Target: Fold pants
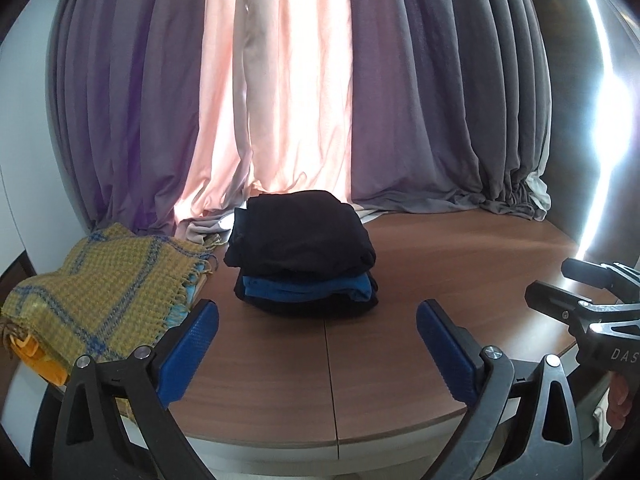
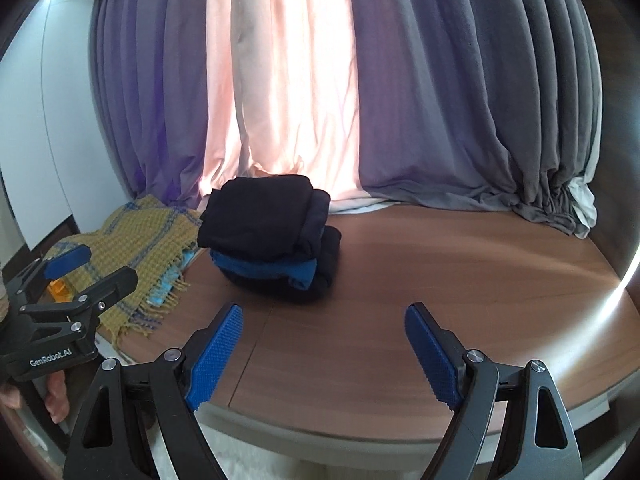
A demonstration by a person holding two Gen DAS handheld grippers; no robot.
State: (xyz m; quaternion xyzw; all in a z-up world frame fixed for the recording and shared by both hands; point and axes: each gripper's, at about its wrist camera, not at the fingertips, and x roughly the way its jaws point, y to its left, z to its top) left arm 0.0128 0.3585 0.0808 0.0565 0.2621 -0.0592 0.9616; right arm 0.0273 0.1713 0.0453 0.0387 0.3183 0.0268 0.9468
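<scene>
Left gripper (image 1: 318,344) and right gripper (image 2: 324,348) both spread wide, grasping nothing, over bare wooden table (image 1: 440,280). Ahead of both, apart from the fingertips: folded pants (image 1: 300,236) stacked dark over blue. Left of the stack, touching the table: yellow plaid blanket (image 1: 100,296).

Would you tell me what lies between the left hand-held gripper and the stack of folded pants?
Only bare wooden tabletop, seen in the left wrist view between the left hand-held gripper and the stack of folded pants.
</scene>
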